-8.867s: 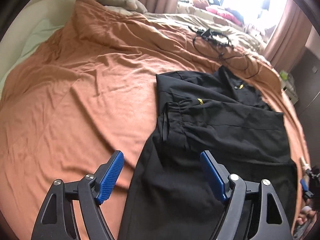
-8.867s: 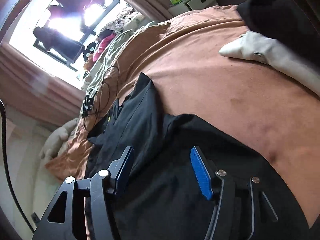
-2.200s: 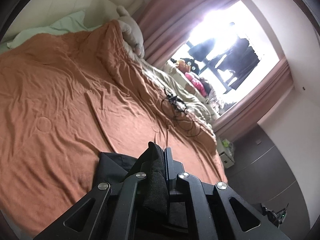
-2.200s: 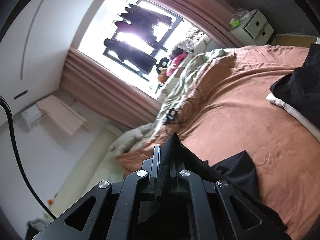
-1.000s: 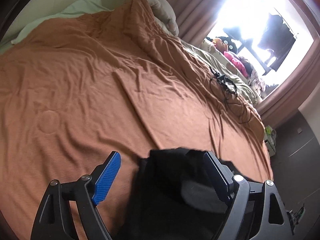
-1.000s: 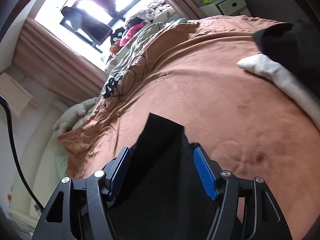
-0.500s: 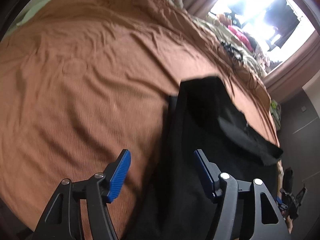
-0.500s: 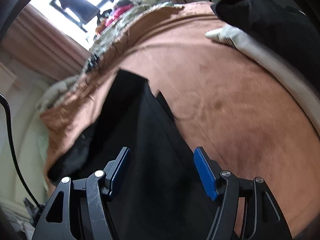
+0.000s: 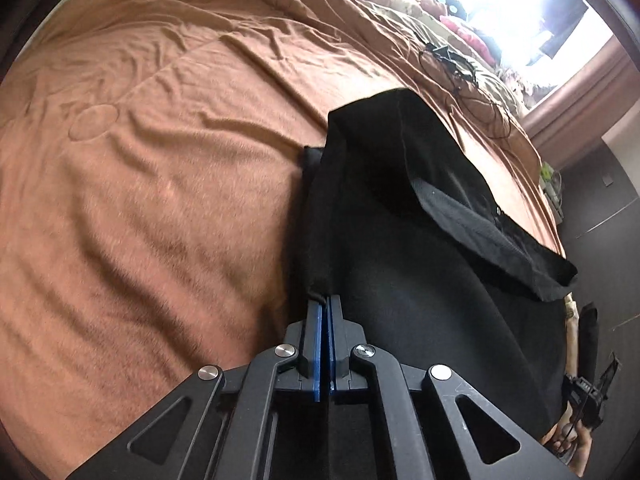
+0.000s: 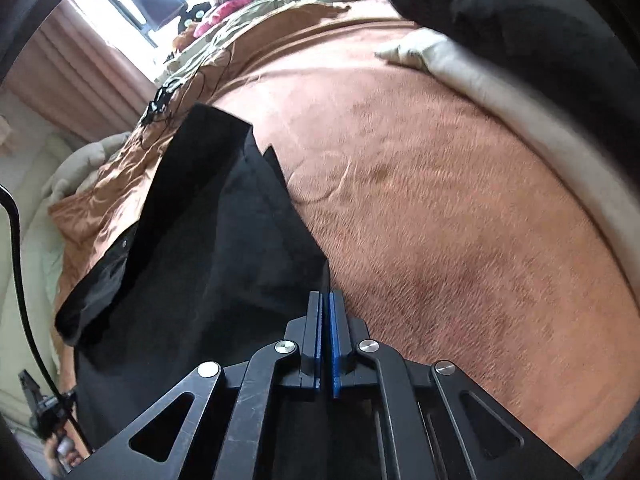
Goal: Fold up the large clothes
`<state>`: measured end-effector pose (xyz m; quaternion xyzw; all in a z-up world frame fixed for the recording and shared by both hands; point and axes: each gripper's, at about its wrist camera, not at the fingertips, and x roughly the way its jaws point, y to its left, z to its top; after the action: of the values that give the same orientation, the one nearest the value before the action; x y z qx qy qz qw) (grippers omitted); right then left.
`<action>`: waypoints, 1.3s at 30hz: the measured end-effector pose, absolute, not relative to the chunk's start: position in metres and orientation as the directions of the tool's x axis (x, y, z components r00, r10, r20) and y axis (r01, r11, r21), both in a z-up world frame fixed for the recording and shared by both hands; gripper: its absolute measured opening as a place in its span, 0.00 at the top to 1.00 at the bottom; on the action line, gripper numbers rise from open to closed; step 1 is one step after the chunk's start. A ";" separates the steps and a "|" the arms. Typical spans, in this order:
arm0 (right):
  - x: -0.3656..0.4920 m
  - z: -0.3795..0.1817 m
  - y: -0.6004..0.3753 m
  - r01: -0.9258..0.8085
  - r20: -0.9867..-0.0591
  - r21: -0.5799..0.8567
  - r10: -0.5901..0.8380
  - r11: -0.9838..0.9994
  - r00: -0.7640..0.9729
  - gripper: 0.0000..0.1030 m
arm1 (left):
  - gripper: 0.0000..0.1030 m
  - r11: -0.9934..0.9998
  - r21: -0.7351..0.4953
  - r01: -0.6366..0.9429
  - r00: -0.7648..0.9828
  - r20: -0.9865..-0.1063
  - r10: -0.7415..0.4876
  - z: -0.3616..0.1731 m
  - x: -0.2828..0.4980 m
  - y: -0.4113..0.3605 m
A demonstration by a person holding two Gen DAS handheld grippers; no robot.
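A large black garment (image 9: 400, 272) lies folded on the orange-brown bedspread (image 9: 160, 168). My left gripper (image 9: 323, 300) is shut on the garment's near left edge. A loose flap (image 9: 500, 248) lies across its top right. In the right wrist view the same garment (image 10: 208, 248) stretches away to the left, and my right gripper (image 10: 325, 294) is shut on its near right corner, low over the bedspread (image 10: 440, 208).
Black cables (image 9: 460, 68) lie on the far bedding near the bright window. A cream pillow (image 10: 500, 88) and a dark garment pile (image 10: 520, 28) sit at the right. Pink curtains (image 10: 80, 72) hang behind the bed. The other gripper shows at the left wrist view's right edge (image 9: 580, 396).
Both grippers were open over the garment half a second ago and have now closed on its near edges. Earlier they released the far fold.
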<state>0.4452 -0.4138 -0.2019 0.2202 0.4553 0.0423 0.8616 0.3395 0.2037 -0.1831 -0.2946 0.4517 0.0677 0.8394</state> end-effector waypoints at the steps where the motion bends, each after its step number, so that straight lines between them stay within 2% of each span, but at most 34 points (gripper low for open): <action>1: 0.445 -0.202 -0.415 0.140 -0.769 0.410 0.259 0.901 0.585 0.97 | 0.99 0.817 -0.432 -0.381 0.581 -0.799 -0.152 -0.183 0.341 0.204; 8: 0.445 -0.192 -0.414 0.195 -0.786 0.364 0.188 0.911 0.589 0.96 | 0.98 0.822 -0.415 -0.390 0.565 -0.813 -0.143 -0.187 0.342 0.203; 10: 0.445 -0.182 -0.407 0.186 -0.783 0.346 0.174 0.920 0.598 0.88 | 0.92 0.813 -0.426 -0.398 0.566 -0.811 -0.149 -0.186 0.338 0.207; 12: 0.442 -0.170 -0.399 0.153 -0.764 0.344 0.182 0.926 0.619 0.63 | 0.84 0.802 -0.430 -0.414 0.566 -0.812 -0.143 -0.185 0.332 0.212; 14: 0.441 -0.157 -0.380 0.084 -0.742 0.339 0.212 0.937 0.636 0.59 | 0.67 0.800 -0.424 -0.424 0.569 -0.812 -0.128 -0.183 0.325 0.214; 16: 0.445 -0.150 -0.361 0.020 -0.733 0.341 0.253 0.940 0.631 0.59 | 0.61 0.799 -0.424 -0.426 0.577 -0.807 -0.121 -0.183 0.317 0.216; 21: 0.461 -0.150 -0.293 -0.127 -0.743 0.370 0.375 0.920 0.554 0.59 | 0.61 0.777 -0.456 -0.435 0.591 -0.795 -0.136 -0.185 0.298 0.227; 32: 0.519 -0.184 -0.153 -0.266 -0.828 0.363 0.440 0.893 0.347 0.59 | 0.61 0.735 -0.454 -0.503 0.610 -0.789 -0.070 -0.175 0.256 0.261; 35: 0.538 -0.185 -0.130 -0.279 -0.839 0.335 0.420 0.900 0.347 0.59 | 0.61 0.723 -0.458 -0.517 0.612 -0.788 -0.062 -0.176 0.249 0.268; 39: 0.551 -0.169 -0.126 -0.270 -0.792 0.359 0.444 0.894 0.420 0.59 | 0.61 0.709 -0.466 -0.529 0.614 -0.787 -0.059 -0.178 0.243 0.274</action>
<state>0.5510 -0.1262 -0.1685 0.0882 0.4948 0.2130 0.8379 0.2429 0.2742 -0.1777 -0.3540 0.4154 0.1423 0.8258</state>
